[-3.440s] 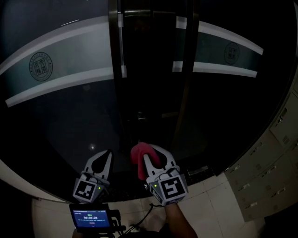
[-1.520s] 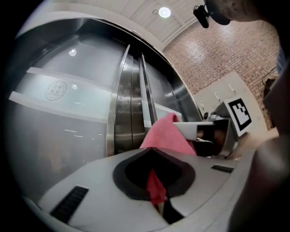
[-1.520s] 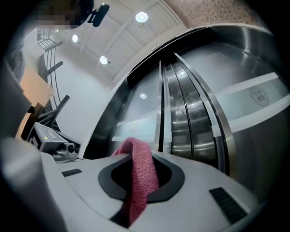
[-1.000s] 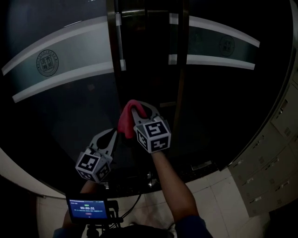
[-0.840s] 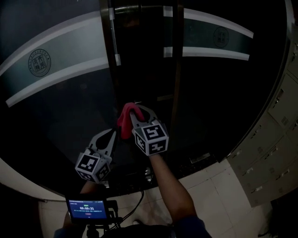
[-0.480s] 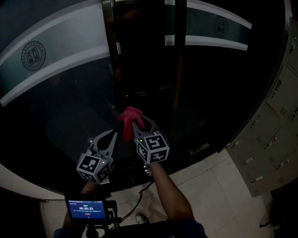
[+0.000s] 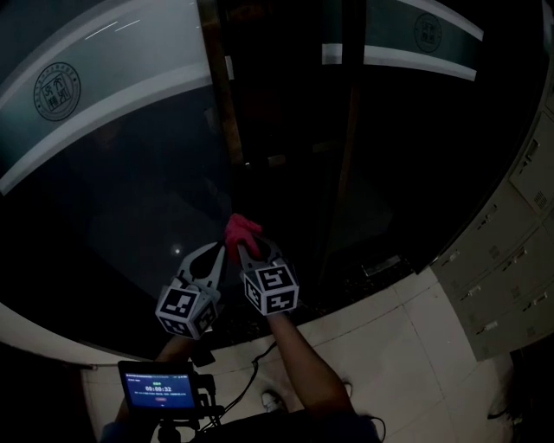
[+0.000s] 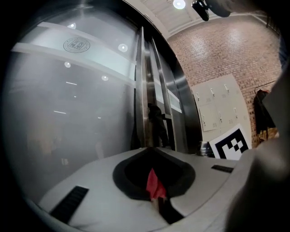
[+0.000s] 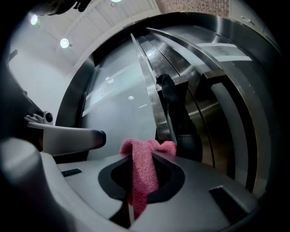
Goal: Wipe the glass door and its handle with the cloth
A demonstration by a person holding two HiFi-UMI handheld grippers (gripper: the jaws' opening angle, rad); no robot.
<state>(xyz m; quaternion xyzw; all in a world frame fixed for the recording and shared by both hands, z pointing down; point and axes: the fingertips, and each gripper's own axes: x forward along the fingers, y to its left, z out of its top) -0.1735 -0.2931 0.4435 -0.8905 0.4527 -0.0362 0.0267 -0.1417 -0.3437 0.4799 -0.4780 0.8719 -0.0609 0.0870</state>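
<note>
Cloth (image 7: 241,228) pinched in right tongs (image 7: 247,245) beside glass door (image 7: 130,199)

The head view is very dim, its corners black. The gripper views are brighter under ceiling lamps (image 8: 179,3), strongly fisheye-curved at the edges

The left claw (image 8: 152,149) has its jaws meeting at the tips, with a red sliver (image 8: 156,185) in the dark hollow between them. Beyond stands the glass door (image 8: 68,113). Right of its pane is a steel frame (image 8: 140,90), and farther right are pale lockers (image 8: 219,106).
</note>
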